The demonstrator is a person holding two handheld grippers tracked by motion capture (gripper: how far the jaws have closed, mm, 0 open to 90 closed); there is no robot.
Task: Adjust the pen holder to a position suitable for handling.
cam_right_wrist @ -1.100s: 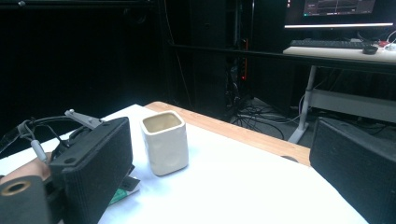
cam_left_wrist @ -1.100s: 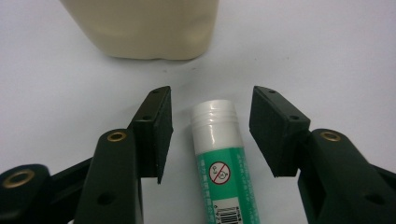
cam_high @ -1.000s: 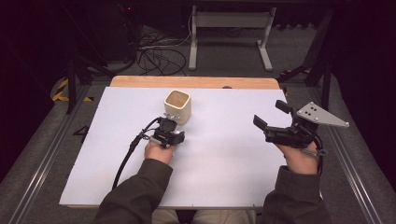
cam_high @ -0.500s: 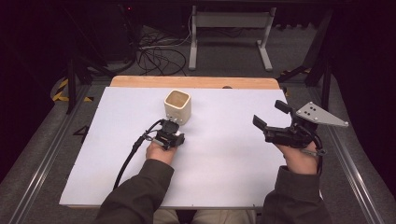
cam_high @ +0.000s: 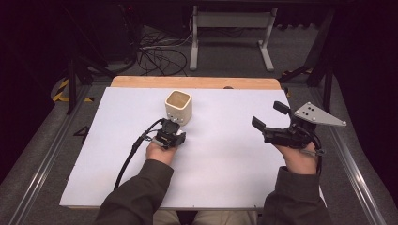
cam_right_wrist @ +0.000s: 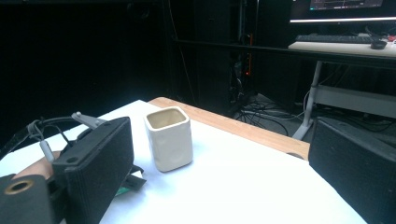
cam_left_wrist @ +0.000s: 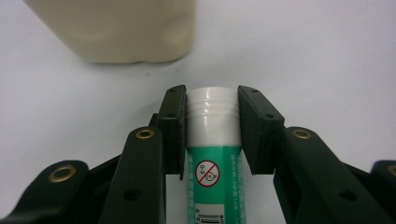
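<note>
The left claw (cam_left_wrist: 212, 135) has just closed, clamped on a glue stick (cam_left_wrist: 214, 140) lying at the cup's (cam_high: 179, 107) 6 o'clock; the right claw (cam_high: 270, 117) gapes empty.

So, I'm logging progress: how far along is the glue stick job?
Done: the left tool has just closed on the glue stick, which lies on the table. In hand: that grip. Left, probably: lifting it into the empty cream cup. The right tool waits open.
</note>
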